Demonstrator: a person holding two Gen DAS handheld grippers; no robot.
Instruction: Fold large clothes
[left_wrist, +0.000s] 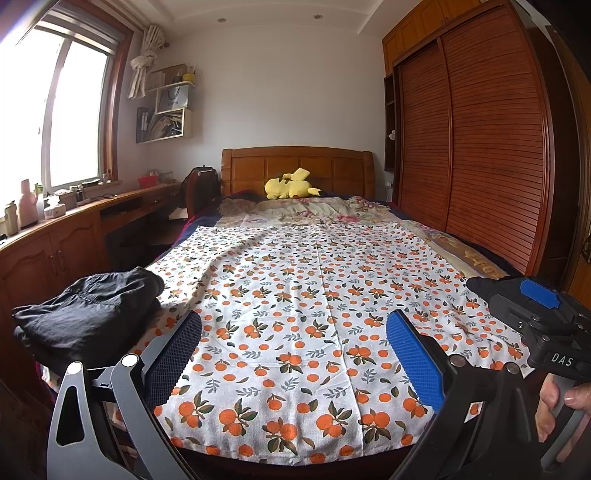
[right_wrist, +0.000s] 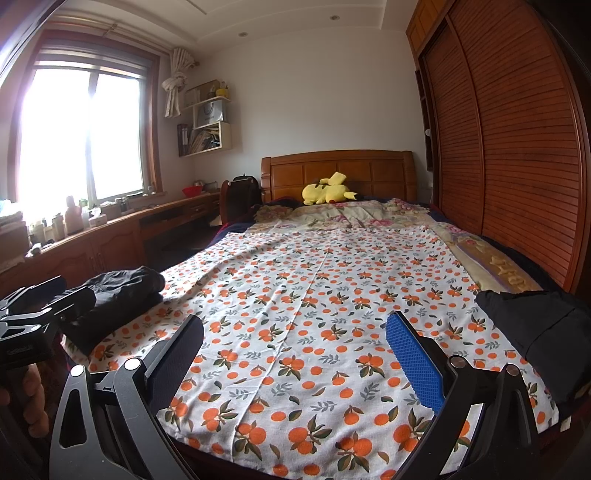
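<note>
- Near left corner of bed (left_wrist: 280, 448): folded black garment (left_wrist: 92, 314), soft, limp.
- Left claw (left_wrist: 293, 354): spread wide, empty.
- Right claw (right_wrist: 293, 354): spread wide, empty.
- Near right edge: dark garment (right_wrist: 535, 332), unfolded; likely light, floppy. Pinch at an outer hem or corner.

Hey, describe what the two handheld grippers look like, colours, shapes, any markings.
Both are black linkage frames with silver pivot bolts and triangular cutouts. The left gripper and the right gripper each carry ridged rubber pads: bright blue on one finger, darker on the other. Seen from the left camera, the right gripper's body has a blue plastic piece and white "DAS" lettering.
</note>
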